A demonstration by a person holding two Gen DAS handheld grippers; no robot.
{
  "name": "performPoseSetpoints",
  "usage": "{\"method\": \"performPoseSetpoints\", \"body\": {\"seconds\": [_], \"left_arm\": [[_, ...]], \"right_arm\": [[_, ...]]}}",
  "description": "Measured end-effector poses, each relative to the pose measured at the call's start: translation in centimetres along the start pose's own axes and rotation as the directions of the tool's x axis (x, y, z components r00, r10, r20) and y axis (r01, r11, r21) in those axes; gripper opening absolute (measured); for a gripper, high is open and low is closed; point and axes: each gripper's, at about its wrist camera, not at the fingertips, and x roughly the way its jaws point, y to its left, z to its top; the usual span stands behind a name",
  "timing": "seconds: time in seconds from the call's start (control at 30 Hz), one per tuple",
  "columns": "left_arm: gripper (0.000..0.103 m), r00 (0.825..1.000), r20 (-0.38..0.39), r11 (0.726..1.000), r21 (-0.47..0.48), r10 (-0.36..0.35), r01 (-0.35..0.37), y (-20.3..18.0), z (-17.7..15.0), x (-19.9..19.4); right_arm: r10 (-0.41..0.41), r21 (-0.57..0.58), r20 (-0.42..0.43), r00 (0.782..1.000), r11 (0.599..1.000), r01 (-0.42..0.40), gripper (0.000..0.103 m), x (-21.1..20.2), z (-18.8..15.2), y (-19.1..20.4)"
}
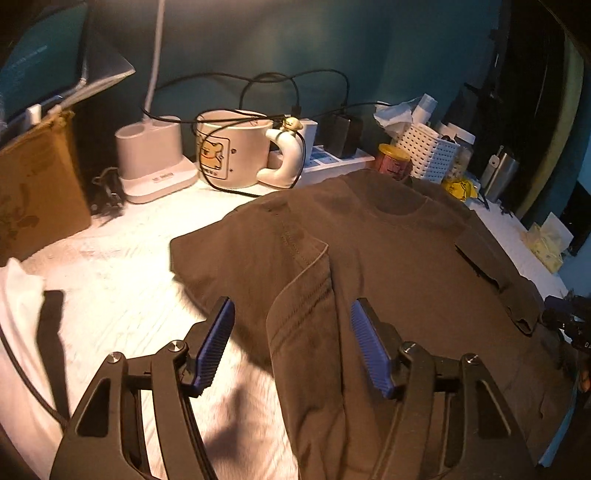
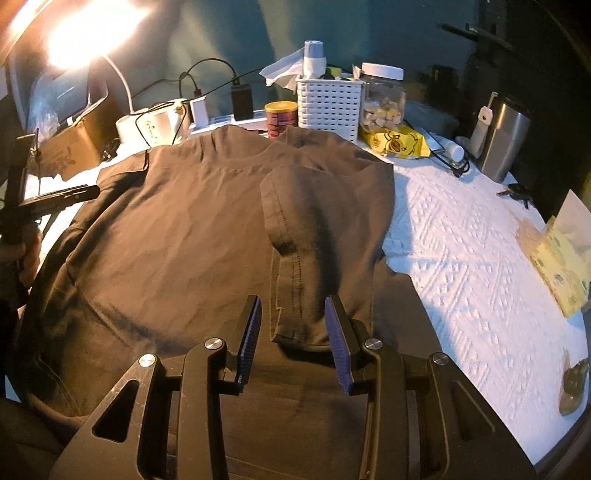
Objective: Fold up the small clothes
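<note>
We are seeing the shirt [image 1: 388, 258] flat on the table [image 1: 122, 280]. Left gripper [image 1: 291, 343], jaws apart, straddles the left sleeve [image 1: 306, 295]; right gripper [image 2: 293, 339], apart, straddles the right sleeve [image 2: 314, 229], running away.

**Cluttered table against a teal wall, lit warm from the left**

Teal wall [image 2: 221, 33] behind, falling into shadow toward the right; bright lamp glare [image 2: 85, 33] at upper left, casting warm light over a white embossed cloth [image 2: 461, 266] on the table; white lamp base [image 1: 151, 162] and cartoon mug [image 1: 232, 147] beside a power strip [image 1: 332, 158] tangled with black cables; cardboard box [image 1: 37, 184] at far left; white perforated basket [image 2: 328, 107], clear snack jar [image 2: 382, 96] and steel tumbler [image 2: 504, 136] along the back edge; dark doorway-like gloom at far right.
</note>
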Motion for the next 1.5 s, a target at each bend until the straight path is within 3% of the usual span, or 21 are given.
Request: {"method": "performPoseSetpoints", "body": {"seconds": [0.17, 0.23, 0.37, 0.5, 0.67, 0.73, 0.87, 1.03, 1.2, 1.33, 1.5], "left_arm": [[0.064, 0.997, -0.059, 0.999, 0.020, -0.049, 0.050, 0.2, 0.1, 1.7], [0.023, 0.995, -0.085, 0.999, 0.014, -0.046, 0.047, 0.2, 0.0, 2.1], [0.006, 0.999, -0.052, 1.000, -0.023, -0.007, 0.006, 0.7, -0.5, 1.1], [0.004, 0.998, 0.023, 0.996, -0.070, 0.061, -0.059, 1.5, -0.8, -1.2], [0.003, 0.983, 0.107, 0.983, -0.119, 0.152, -0.139, 2.8, -1.2, -3.8], [0.003, 0.981, 0.121, 0.985, -0.104, 0.154, -0.141, 2.3, -1.3, -4.1], [0.003, 0.985, 0.156, 0.997, 0.016, 0.068, -0.072, -0.9, -1.3, -4.6], [0.003, 0.995, 0.097, 0.975, 0.213, 0.039, -0.058, -5.8, -1.4, -2.5], [0.003, 0.999, 0.016, 0.933, 0.360, 0.029, -0.033, -9.0, -2.9, -0.7], [0.005, 0.998, -0.052, 0.915, 0.404, 0.046, -0.021, -9.9, -4.4, 0.0], [0.009, 0.993, -0.117, 0.924, 0.383, 0.021, 0.025, -10.1, -5.5, -0.9]], "right_arm": [[0.001, 0.019, 0.003, 1.000, 1.000, -0.002, 0.038, 0.1, -0.1, -0.4], [0.009, 0.023, 0.006, 1.000, 1.000, -0.009, 0.038, 0.1, -0.1, -0.5], [0.036, 0.028, 0.017, 0.999, 0.999, -0.037, 0.038, -0.2, -0.3, -0.7], [0.046, 0.032, 0.029, 0.999, 0.998, -0.046, 0.038, -0.6, -0.5, -0.8], [0.059, 0.054, 0.037, 0.998, 0.997, -0.061, 0.038, -0.7, -0.7, -1.3], [0.067, 0.061, 0.041, 0.997, 0.996, -0.069, 0.038, -0.8, -0.8, -1.4], [0.077, 0.077, 0.047, 0.996, 0.994, -0.080, 0.038, -0.9, -0.9, -1.8], [0.090, 0.099, 0.051, 0.995, 0.991, -0.095, 0.038, -1.3, -1.4, -2.4], [0.086, 0.119, 0.057, 0.995, 0.989, -0.092, 0.038, -2.2, -2.2, -3.5], [0.080, 0.135, 0.048, 0.996, 0.987, -0.086, 0.038, -2.1, -2.8, -4.2], [0.089, 0.139, 0.044, 0.995, 0.986, -0.095, 0.038, -1.9, -3.1, -4.4]]}}
